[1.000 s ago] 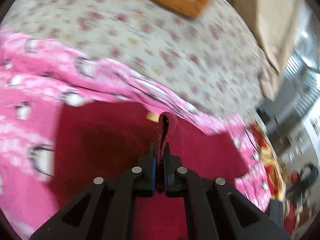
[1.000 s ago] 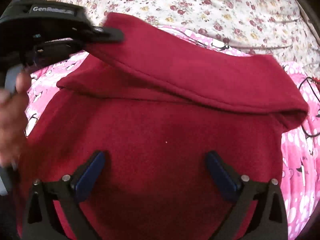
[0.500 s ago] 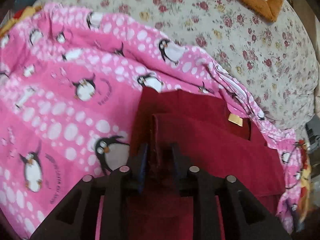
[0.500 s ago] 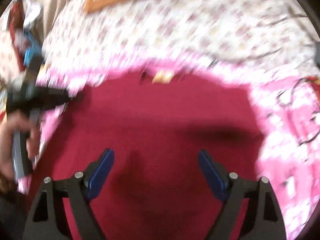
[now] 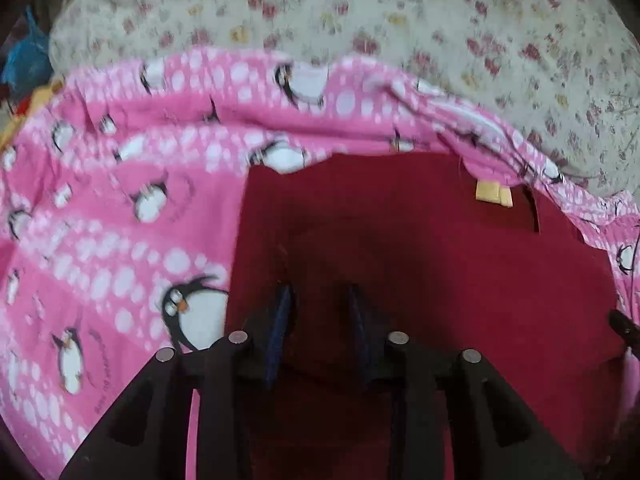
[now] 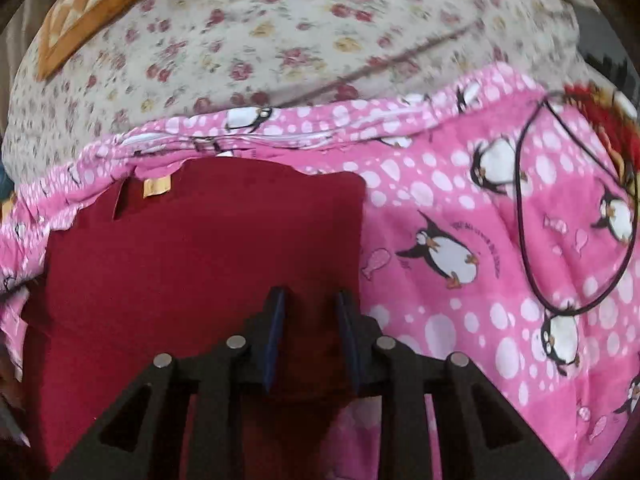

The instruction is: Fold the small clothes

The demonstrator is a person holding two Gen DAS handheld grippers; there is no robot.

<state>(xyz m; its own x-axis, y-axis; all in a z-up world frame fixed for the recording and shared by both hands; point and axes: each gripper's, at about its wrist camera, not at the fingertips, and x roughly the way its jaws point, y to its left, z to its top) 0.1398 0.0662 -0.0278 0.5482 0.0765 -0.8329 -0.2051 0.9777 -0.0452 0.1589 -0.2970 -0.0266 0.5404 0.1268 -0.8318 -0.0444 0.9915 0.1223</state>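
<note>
A dark red garment (image 5: 420, 248) lies folded flat on a pink penguin blanket (image 5: 100, 220), with a yellow label (image 5: 493, 194) at its far edge. My left gripper (image 5: 318, 300) hovers over the garment's left part, jaws partly open with nothing between them. In the right wrist view the same garment (image 6: 200, 248) shows with its label (image 6: 157, 186). My right gripper (image 6: 310, 304) is over the garment's right near part, jaws partly open and empty.
The pink blanket (image 6: 480, 260) lies on a floral bedsheet (image 6: 300, 40). An orange patterned cushion (image 6: 92, 4) sits far left. A thin black cord (image 6: 524, 220) loops over the blanket at right.
My left gripper let go of the garment's edge and opened. The garment now lies flat and folded. My right gripper narrowed from wide open and moved to the garment's right side.
</note>
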